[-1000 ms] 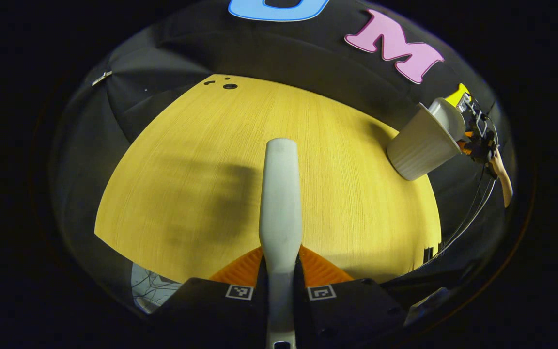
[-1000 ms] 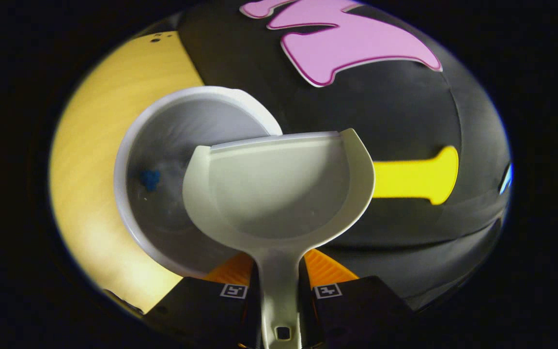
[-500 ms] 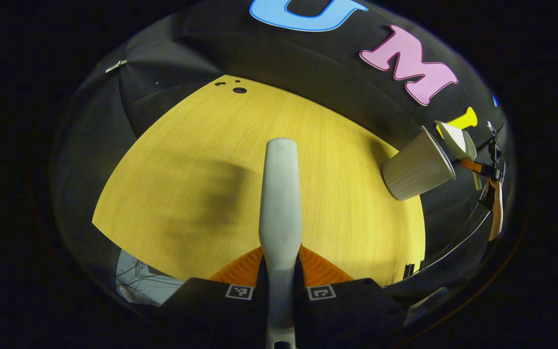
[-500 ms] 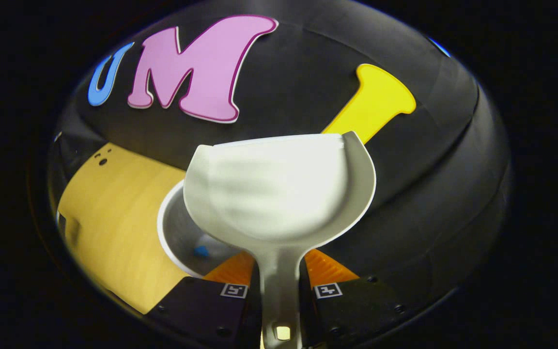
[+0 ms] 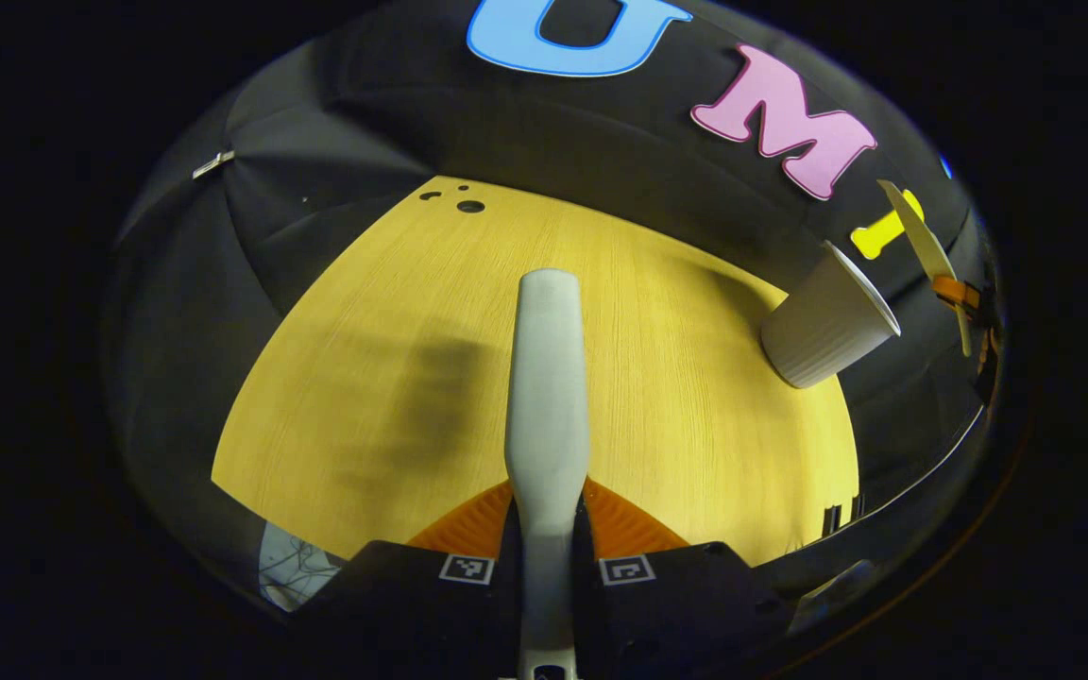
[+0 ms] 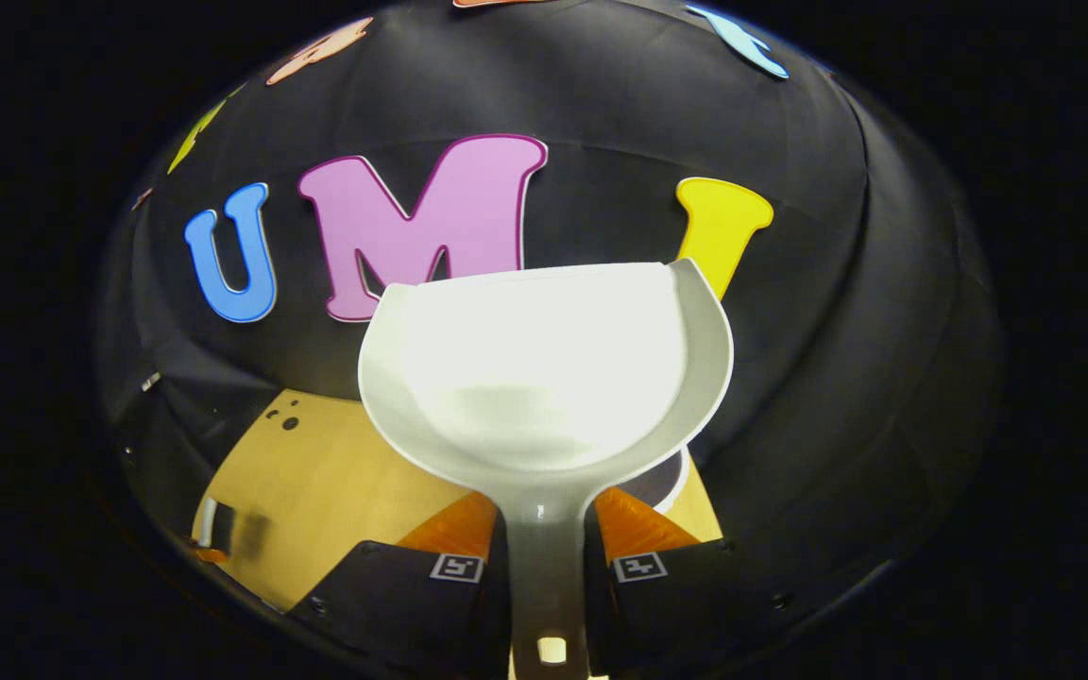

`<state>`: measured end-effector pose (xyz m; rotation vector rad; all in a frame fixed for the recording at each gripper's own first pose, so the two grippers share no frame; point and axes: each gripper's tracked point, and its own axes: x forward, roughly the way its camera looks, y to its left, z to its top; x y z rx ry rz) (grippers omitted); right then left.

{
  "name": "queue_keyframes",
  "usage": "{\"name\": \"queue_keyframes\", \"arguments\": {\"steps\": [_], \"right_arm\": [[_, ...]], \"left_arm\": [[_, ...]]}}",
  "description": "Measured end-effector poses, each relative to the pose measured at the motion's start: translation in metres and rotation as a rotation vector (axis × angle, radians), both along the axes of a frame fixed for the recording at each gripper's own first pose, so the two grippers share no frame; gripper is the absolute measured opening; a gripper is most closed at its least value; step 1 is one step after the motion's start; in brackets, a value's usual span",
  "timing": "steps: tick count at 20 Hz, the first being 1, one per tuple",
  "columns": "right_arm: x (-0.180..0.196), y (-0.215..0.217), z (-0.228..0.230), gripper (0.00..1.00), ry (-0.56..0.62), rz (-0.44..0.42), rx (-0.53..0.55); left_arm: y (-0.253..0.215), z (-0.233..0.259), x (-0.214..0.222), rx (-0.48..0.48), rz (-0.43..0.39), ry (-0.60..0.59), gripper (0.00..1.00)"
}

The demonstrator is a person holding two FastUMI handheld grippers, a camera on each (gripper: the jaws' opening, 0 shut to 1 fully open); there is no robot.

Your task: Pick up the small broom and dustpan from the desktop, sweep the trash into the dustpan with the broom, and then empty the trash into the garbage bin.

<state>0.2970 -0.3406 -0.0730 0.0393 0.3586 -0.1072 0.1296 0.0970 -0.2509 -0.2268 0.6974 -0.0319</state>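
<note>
Since a second ago my right gripper [image 6: 546, 557] has tipped the dustpan [image 6: 544, 364] back up and away from the bin: in the right gripper view the pan now sits level at the centre, its bowl bright and bare, facing the booth's dark wall. Both fingers press on the dustpan's handle, which runs down to 6 o'clock. A sliver of the bin's rim [image 6: 678, 480] peeks out just under the pan at 5 o'clock, and the yellow table [image 6: 336, 482] lies at 7 o'clock.

My left gripper [image 5: 546, 548] is closed on the broom [image 5: 547, 378], both fingers squeezing its pale handle, which points straight up toward 12 o'clock over the table [image 5: 676, 397]. In the left gripper view the bin [image 5: 825, 321], a pale ribbed cup shape, stands on the table at 2 o'clock. Just beyond it, near 3 o'clock, I see the dustpan [image 5: 922, 241] edge-on, apart from the bin and raised above it.
</note>
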Motion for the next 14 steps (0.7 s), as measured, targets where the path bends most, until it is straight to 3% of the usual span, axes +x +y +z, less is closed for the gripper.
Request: {"name": "queue_keyframes", "arguments": {"steps": [2,3,4,8,12,14], "right_arm": [[-0.021,0.034,-0.004,0.31,0.000,0.020,0.014],[-0.027,0.049,-0.008,0.35,0.006,0.035,0.022],[-0.033,0.063,-0.012,0.31,0.012,0.048,0.027],[-0.056,0.113,-0.035,0.38,0.051,0.084,0.047],[-0.081,0.166,-0.072,0.31,0.125,0.129,0.120],[-0.093,0.185,-0.096,0.39,0.166,0.153,0.132]], "left_arm": [[0.004,0.000,0.009,0.047,-0.039,-0.032,0.27],[0.005,-0.002,0.013,0.062,-0.055,-0.038,0.27],[0.003,-0.003,0.016,0.058,-0.068,-0.043,0.27],[-0.001,-0.008,0.024,0.030,-0.102,-0.062,0.26],[0.005,-0.029,0.026,0.091,-0.110,-0.059,0.27],[0.004,-0.036,0.027,0.113,-0.120,-0.063,0.27]]}}
